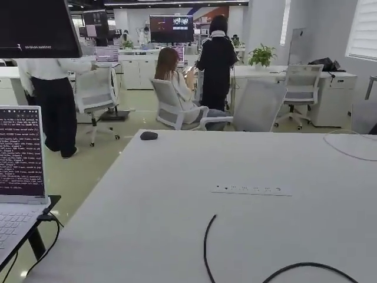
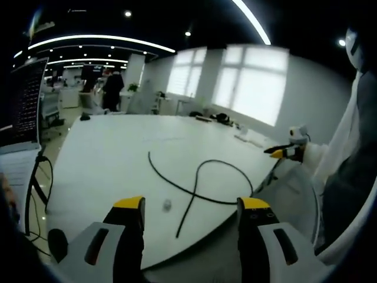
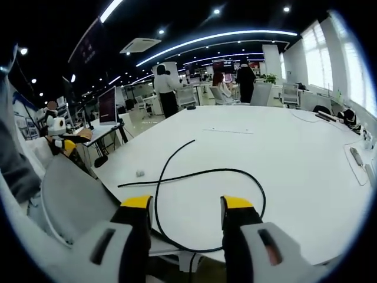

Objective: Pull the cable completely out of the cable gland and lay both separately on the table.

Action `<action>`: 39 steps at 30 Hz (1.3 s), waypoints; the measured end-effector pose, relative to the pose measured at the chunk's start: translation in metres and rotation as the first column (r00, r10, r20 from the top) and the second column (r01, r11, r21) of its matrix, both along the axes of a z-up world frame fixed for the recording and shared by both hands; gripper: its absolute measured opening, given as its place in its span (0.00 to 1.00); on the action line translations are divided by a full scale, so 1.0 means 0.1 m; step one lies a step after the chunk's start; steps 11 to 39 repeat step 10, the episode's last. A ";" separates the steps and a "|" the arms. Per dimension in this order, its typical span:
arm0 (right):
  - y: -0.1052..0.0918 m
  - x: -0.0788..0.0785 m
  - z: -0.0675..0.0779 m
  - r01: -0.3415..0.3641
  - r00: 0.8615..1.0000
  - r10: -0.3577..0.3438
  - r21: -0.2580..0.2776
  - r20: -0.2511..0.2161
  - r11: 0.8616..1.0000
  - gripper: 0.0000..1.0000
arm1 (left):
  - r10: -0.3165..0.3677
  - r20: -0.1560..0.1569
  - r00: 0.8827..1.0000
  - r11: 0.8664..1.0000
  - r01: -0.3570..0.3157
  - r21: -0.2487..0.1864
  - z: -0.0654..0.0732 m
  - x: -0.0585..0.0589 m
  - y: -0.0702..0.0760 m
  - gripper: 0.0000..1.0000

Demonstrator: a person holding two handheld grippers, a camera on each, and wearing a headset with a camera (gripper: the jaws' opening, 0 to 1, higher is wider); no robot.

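Cable (image 1: 205, 244), thin and black, lies looped on the white table (image 1: 177, 177) near a small grey gland (image 2: 166, 204). Left gripper (image 2: 188, 203) and right gripper (image 3: 187, 203), yellow-tipped, gape empty.

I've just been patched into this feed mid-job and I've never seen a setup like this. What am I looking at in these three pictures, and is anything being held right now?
There is no robot here. A person holds a two-jaw tool in each hand and wears a camera on a headset. The head view looks from that headset across the white table, with a laptop to its left. The two round pictures come from cameras riding on the tools, looking along their yellow-tipped jaws. The left gripper and the right gripper are both open and hold nothing. On the table lies a looped black cable. Beside it, not touching it, is a small pale part. It is probably the cable gland, though it is too small to be sure.
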State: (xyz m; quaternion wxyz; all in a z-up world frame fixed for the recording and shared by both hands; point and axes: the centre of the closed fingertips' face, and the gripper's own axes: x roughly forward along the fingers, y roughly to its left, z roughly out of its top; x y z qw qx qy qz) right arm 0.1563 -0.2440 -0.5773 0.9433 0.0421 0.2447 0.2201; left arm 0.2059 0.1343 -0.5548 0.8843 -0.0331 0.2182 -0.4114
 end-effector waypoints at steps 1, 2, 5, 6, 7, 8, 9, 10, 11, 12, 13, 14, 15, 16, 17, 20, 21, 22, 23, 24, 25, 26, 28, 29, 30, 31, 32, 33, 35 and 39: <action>0.00 0.00 -0.01 -0.002 1.000 0.002 0.001 -0.001 1.000 0.47 | -0.005 -0.003 1.000 1.000 0.005 0.001 -0.01 0.00 -0.02 0.62; 0.00 -0.01 -0.01 -0.003 1.000 0.003 0.002 -0.002 1.000 0.46 | -0.009 -0.008 1.000 1.000 0.009 -0.001 -0.02 0.00 -0.03 0.62; -0.03 -0.03 -0.04 -0.003 1.000 0.003 0.004 -0.011 1.000 0.46 | -0.013 -0.011 1.000 1.000 0.013 -0.017 -0.01 0.02 -0.08 0.62; -0.04 -0.04 -0.04 -0.002 1.000 0.002 0.004 -0.012 1.000 0.46 | -0.012 -0.007 1.000 1.000 0.012 -0.027 0.01 0.03 -0.09 0.61; -0.07 -0.04 -0.03 0.002 1.000 -0.002 0.004 -0.008 1.000 0.46 | -0.002 0.012 1.000 0.998 0.003 -0.060 0.08 0.06 -0.12 0.60; -0.09 -0.03 -0.01 0.009 1.000 -0.009 0.003 0.004 1.000 0.45 | 0.015 0.022 1.000 0.996 -0.013 -0.092 0.15 0.10 -0.12 0.57; -0.14 0.01 0.05 0.028 0.999 -0.027 -0.004 0.042 1.000 0.42 | 0.041 0.032 0.999 0.990 -0.036 -0.135 0.24 0.15 -0.12 0.53; -0.16 0.03 0.10 0.041 0.997 -0.041 0.007 0.069 0.999 0.37 | 0.055 0.038 0.998 0.986 -0.049 -0.162 0.30 0.18 -0.11 0.49; -0.16 0.03 0.10 0.041 0.997 -0.041 0.007 0.069 0.999 0.37 | 0.055 0.038 0.998 0.986 -0.049 -0.162 0.30 0.18 -0.11 0.49; -0.16 0.03 0.10 0.041 0.997 -0.041 0.007 0.069 0.999 0.37 | 0.055 0.038 0.998 0.986 -0.049 -0.162 0.30 0.18 -0.11 0.49; -0.16 0.03 0.10 0.041 0.997 -0.041 0.007 0.069 0.999 0.37 | 0.055 0.038 0.998 0.986 -0.049 -0.162 0.30 0.18 -0.11 0.49; -0.16 0.03 0.10 0.041 0.997 -0.041 0.007 0.069 0.999 0.37 | 0.055 0.038 0.998 0.986 -0.049 -0.162 0.30 0.18 -0.11 0.49; -0.16 0.03 0.10 0.041 0.997 -0.041 0.007 0.069 0.999 0.37 | 0.055 0.038 0.998 0.986 -0.049 -0.162 0.30 0.18 -0.11 0.49; -0.16 0.03 0.10 0.041 0.997 -0.041 0.007 0.069 0.999 0.37 | 0.055 0.038 0.998 0.986 -0.049 -0.162 0.30 0.18 -0.11 0.49; -0.16 0.03 0.10 0.041 0.997 -0.041 0.007 0.069 0.999 0.37 | 0.055 0.038 0.998 0.986 -0.049 -0.162 0.30 0.18 -0.11 0.49; -0.16 0.03 0.10 0.041 0.997 -0.041 0.007 0.069 0.999 0.37 | 0.055 0.038 0.998 0.986 -0.049 -0.162 0.30 0.18 -0.11 0.49; -0.16 0.03 0.10 0.041 0.997 -0.041 0.007 0.069 0.999 0.37 | 0.055 0.038 0.998 0.986 -0.049 -0.162 0.30 0.18 -0.11 0.49; -0.16 0.03 0.10 0.041 0.997 -0.041 0.007 0.069 0.999 0.37 | 0.055 0.038 0.998 0.986 -0.049 -0.162 0.30 0.18 -0.11 0.49; -0.16 0.03 0.10 0.041 0.997 -0.041 0.007 0.069 0.999 0.37 | 0.055 0.038 0.998 0.986 -0.049 -0.162 0.30 0.18 -0.11 0.49; -0.16 0.03 0.10 0.041 0.997 -0.041 0.007 0.069 0.999 0.37 | 0.055 0.038 0.998 0.986 -0.049 -0.162 0.30 0.18 -0.11 0.49; -0.16 0.03 0.10 0.041 0.997 -0.041 0.007 0.069 0.999 0.37 | 0.055 0.038 0.998 0.986 -0.049 -0.162 0.30 0.18 -0.11 0.49; -0.16 0.03 0.10 0.041 0.997 -0.041 0.007 0.069 0.999 0.37 | 0.055 0.038 0.998 0.986 -0.049 -0.162 0.30 0.18 -0.11 0.49; -0.16 0.03 0.10 0.041 0.997 -0.041 0.007 0.069 0.999 0.37 | 0.055 0.038 0.998 0.986 -0.049 -0.162 0.30 0.18 -0.11 0.49; -0.16 0.03 0.10 0.041 0.997 -0.041 0.007 0.069 0.999 0.37 | 0.055 0.038 0.998 0.986 -0.049 -0.162 0.30 0.18 -0.11 0.49; -0.16 0.03 0.10 0.041 0.997 -0.041 0.007 0.069 0.999 0.37 | 0.055 0.038 0.998 0.986 -0.049 -0.162 0.30 0.18 -0.11 0.49; -0.16 0.03 0.10 0.041 0.997 -0.041 0.007 0.069 0.999 0.37 | 0.055 0.038 0.998 0.986 -0.049 -0.162 0.30 0.18 -0.11 0.49; -0.16 0.03 0.10 0.041 0.997 -0.041 0.007 0.069 0.999 0.37 | 0.055 0.038 0.998 0.986 -0.049 -0.162 0.30 0.18 -0.11 0.49; -0.16 0.03 0.10 0.041 0.997 -0.041 0.007 0.069 0.999 0.37 | 0.055 0.038 0.998 0.986 -0.049 -0.162 0.30 0.18 -0.11 0.49; -0.16 0.03 0.10 0.041 0.997 -0.041 0.007 0.069 0.999 0.37 | 0.055 0.038 0.998 0.986 -0.049 -0.162 0.30 0.18 -0.11 0.49; -0.16 0.03 0.10 0.041 0.997 -0.041 0.007 0.069 0.999 0.37 | 0.055 0.038 0.998 0.986 -0.049 -0.162 0.30 0.18 -0.11 0.49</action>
